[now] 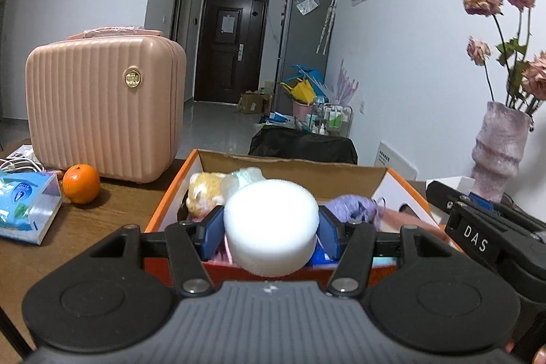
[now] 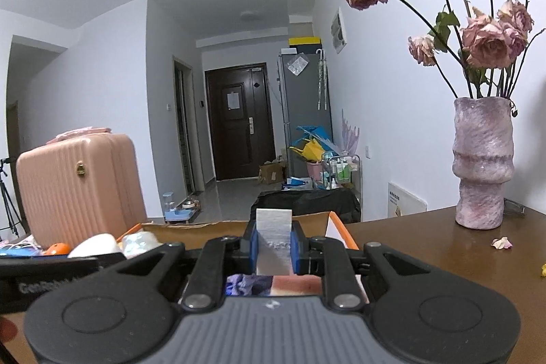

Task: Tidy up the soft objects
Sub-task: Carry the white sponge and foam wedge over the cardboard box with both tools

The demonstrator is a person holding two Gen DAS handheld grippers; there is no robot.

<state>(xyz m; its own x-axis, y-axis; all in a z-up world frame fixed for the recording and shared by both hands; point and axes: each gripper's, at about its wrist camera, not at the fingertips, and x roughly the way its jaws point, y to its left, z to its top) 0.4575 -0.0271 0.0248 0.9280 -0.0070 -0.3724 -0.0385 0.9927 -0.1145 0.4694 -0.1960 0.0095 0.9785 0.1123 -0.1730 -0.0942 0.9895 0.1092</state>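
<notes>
In the left wrist view my left gripper is shut on a round white foam sponge, held above the near edge of an orange cardboard box. Inside the box lie a yellow plush toy, a clear soft lump and a lilac knitted item. In the right wrist view my right gripper is shut on a flat white foam piece, standing on edge between the blue pads over the same box. The right gripper's black body shows at the right of the left view.
A pink ribbed case stands at the left of the brown table, with an orange and a tissue pack before it. A pink vase of dried roses stands at the right; petals lie near it.
</notes>
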